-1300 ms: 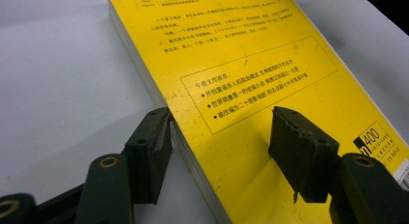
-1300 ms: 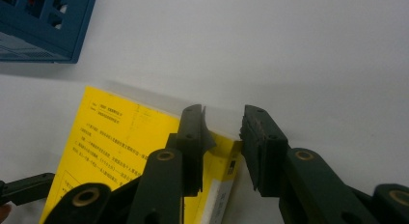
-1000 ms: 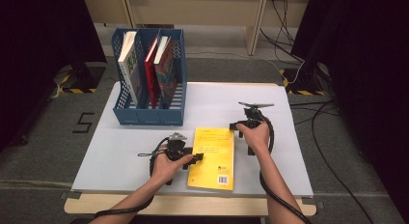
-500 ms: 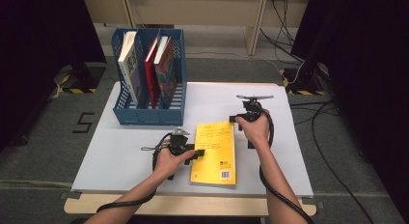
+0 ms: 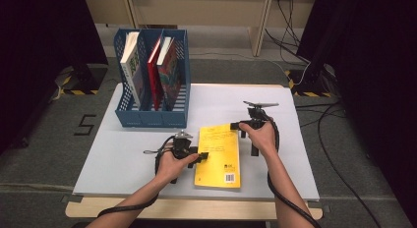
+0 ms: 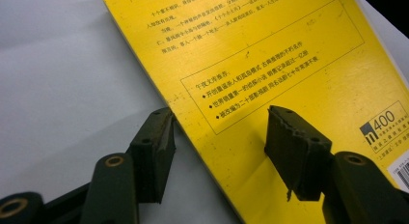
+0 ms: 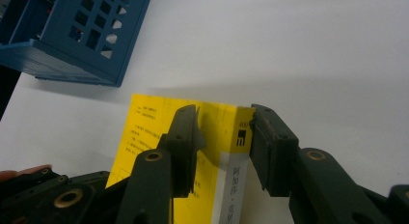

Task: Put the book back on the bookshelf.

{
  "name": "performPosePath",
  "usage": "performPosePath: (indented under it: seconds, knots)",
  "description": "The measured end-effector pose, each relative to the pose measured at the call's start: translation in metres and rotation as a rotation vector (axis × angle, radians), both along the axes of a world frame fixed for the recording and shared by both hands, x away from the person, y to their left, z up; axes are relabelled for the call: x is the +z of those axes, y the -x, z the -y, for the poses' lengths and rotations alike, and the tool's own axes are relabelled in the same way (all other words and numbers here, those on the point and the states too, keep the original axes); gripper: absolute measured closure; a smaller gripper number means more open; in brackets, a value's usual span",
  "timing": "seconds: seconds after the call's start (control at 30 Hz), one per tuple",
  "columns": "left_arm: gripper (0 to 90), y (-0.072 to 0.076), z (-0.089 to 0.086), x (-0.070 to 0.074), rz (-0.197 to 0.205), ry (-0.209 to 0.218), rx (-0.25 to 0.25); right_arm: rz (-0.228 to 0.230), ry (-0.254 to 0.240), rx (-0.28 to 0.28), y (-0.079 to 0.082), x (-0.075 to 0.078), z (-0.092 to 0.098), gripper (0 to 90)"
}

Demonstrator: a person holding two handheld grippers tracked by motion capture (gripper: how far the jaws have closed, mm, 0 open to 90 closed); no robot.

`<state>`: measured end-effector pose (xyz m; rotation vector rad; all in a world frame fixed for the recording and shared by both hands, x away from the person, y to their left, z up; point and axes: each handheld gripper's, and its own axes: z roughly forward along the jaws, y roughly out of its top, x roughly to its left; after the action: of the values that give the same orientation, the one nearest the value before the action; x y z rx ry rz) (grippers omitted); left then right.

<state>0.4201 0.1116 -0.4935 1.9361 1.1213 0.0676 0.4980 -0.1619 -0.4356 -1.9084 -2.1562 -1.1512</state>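
On the tabletop (image 5: 123, 159) I see a blue file rack (image 5: 152, 115) holding three upright books, while my left tongs (image 5: 201, 156) and just-widening right tongs (image 5: 241, 126) straddle, ungripped, the flat yellow book (image 5: 219, 154) marked "400".

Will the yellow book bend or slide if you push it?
The yellow book looks like a thin paperback, so it would probably flex a little when lifted by one edge. Lying flat on the smooth white table, its glossy cover likely slides easily. It won't roll or tip.
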Motion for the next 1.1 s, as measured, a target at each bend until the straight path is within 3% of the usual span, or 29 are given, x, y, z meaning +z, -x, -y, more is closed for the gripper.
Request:
performPosePath:
  seconds: [0.37, 0.5, 0.87, 1.1]
  knots:
    - [42.8, 0.0005, 0.001, 0.0005, 0.0, -0.003, 0.007, -0.041, -0.03, 0.005, 0.0025, -0.0013, 0.0018, 63.4]
    - [42.8, 0.0004, 0.0002, 0.0002, 0.001, -0.003, 0.007, -0.106, -0.05, 0.052, 0.0037, -0.0063, -0.0016, 61.2]
    - [42.7, 0.001, 0.0003, -0.0002, 0.001, 0.005, 0.014, -0.105, -0.036, 0.058, 0.0041, -0.0102, -0.0035, 61.7]
    - [42.6, 0.0004, -0.0028, 0.0, -0.006, 0.011, 0.014, -0.107, -0.062, 0.073, 0.004, -0.0022, -0.0034, 72.0]
